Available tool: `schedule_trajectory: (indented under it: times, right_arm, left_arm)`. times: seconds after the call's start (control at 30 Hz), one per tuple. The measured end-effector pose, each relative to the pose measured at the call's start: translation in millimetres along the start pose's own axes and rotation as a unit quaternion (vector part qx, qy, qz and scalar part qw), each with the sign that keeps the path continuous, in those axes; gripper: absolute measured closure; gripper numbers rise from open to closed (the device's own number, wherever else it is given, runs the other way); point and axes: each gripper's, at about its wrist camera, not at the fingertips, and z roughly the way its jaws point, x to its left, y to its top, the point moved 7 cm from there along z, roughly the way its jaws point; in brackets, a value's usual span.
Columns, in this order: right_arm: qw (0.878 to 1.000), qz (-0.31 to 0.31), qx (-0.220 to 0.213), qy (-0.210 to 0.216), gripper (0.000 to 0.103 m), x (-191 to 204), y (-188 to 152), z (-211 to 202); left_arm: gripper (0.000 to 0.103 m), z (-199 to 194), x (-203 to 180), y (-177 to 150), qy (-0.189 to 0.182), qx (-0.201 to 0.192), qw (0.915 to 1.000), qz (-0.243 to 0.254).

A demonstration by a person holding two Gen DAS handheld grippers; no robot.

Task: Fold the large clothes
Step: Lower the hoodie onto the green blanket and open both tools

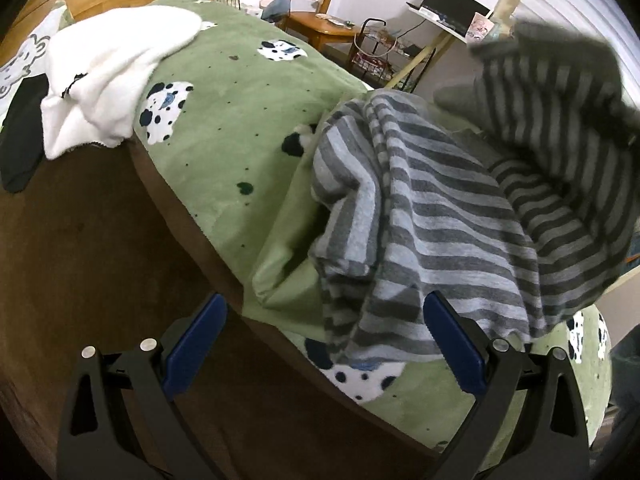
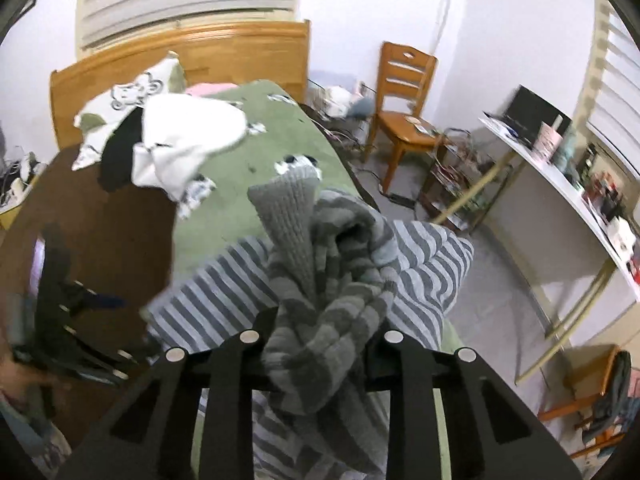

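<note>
The striped sweater (image 1: 436, 216), in grey and light blue-grey bands, lies crumpled on the green blanket (image 1: 240, 120) near the edge of the bed. One part of it is lifted high at the right side of the left wrist view and looks blurred there.

The right gripper (image 2: 320, 332) is closed on a thick bunch of this sweater (image 2: 340, 280). The cloth fills the whole gap between the two black fingers (image 2: 236, 364) and spills over them, so the pads themselves are hidden. A plain grey ribbed part, maybe a cuff or a hem, stands up from the bunch.

The left gripper (image 1: 320, 344) stands wide apart, with nothing between its blue pads (image 1: 196, 340). It points down at the bed's edge. The right pad is just beside the lower fold of the sweater, perhaps touching it; I cannot tell for sure. The left pad is over the brown cover (image 1: 100, 240) that shows beside the blanket.

Further up the bed lies a white garment (image 1: 116, 72), partly over a black garment (image 1: 20, 136), and near them a pillow (image 2: 124, 100) with a cartoon print leans against the wooden headboard (image 2: 192, 56).

Beside the bed stands a wooden chair (image 2: 404, 104) and next to it a small wire rack (image 2: 452, 168). A white desk (image 2: 560, 184) along the window side carries a laptop (image 2: 528, 116) and small things
</note>
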Motion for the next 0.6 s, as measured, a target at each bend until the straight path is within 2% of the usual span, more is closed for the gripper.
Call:
schedule_trajectory:
  times: [0.17, 0.27, 0.33, 0.4, 0.6]
  right_arm:
    - [0.999, -0.025, 0.012, 0.042, 0.078, 59, 8, 22]
    - [0.996, -0.028, 0.053, 0.062, 0.078, 93, -12, 57]
    - [0.993, -0.018, 0.089, 0.079, 0.077, 110, -37, 84]
    - [0.991, -0.031, 0.105, 0.078, 0.077, 125, -51, 96]
    - [0.987, -0.055, 0.124, 0.08, 0.076, 151, -74, 96]
  left_arm:
    - [0.007, -6, 12, -1, 0.02, -0.01, 0.9997, 0.008]
    - [0.007, -18, 28, -5, 0.026, -0.02, 0.9994, -0.007]
    - [0.007, -24, 43, -10, 0.033, -0.022, 0.9991, -0.018]
    - [0.007, -28, 60, -17, 0.044, -0.022, 0.9983, -0.031]
    - [0.007, -33, 95, -29, 0.052, -0.024, 0.9957, -0.072]
